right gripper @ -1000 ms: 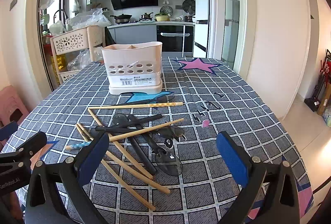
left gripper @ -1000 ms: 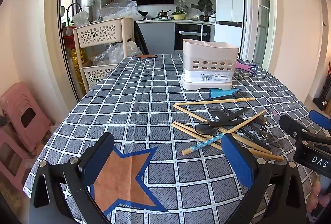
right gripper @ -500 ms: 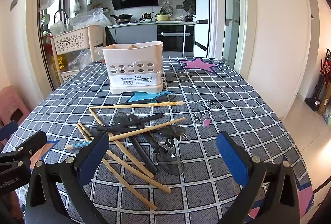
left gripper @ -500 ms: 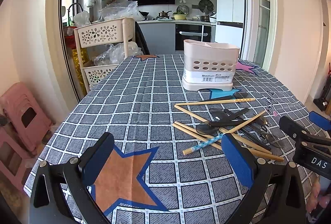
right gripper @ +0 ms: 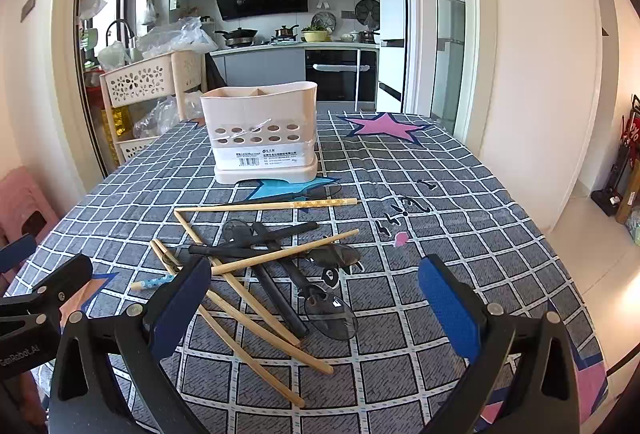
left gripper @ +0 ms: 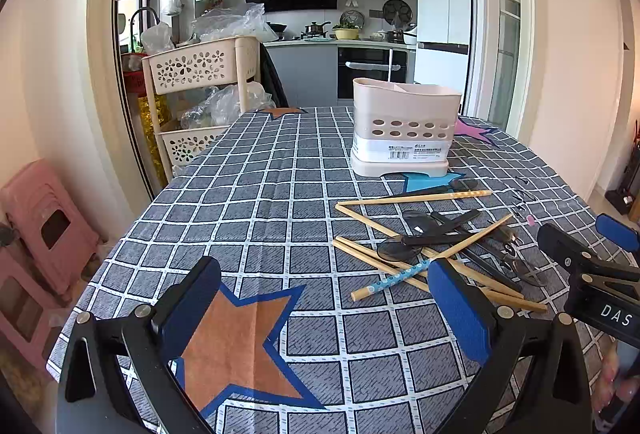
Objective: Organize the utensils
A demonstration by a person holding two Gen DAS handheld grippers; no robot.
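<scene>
Loosely heaped chopsticks (right gripper: pixel 256 314), seemingly beneath right gripper's (right gripper: pixel 316 310) spread fingers (right gripper: pixel 448 308).

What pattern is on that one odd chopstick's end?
Light blue with small white dots on the odd chopstick, clearest in the left wrist view.

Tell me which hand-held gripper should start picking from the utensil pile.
Right. The right hand-held gripper is open with the pile of chopsticks and black spoons directly ahead; the left hand-held gripper faces bare tablecloth, pile off to its right.

The chopsticks (right gripper: pixel 256 314) looked like matt pale wood, the spoons (right gripper: pixel 330 310) dark glossy plastic, the holder (right gripper: pixel 262 131) smooth beige plastic, the tablecloth (left gripper: pixel 260 201) matt woven cloth.
</scene>
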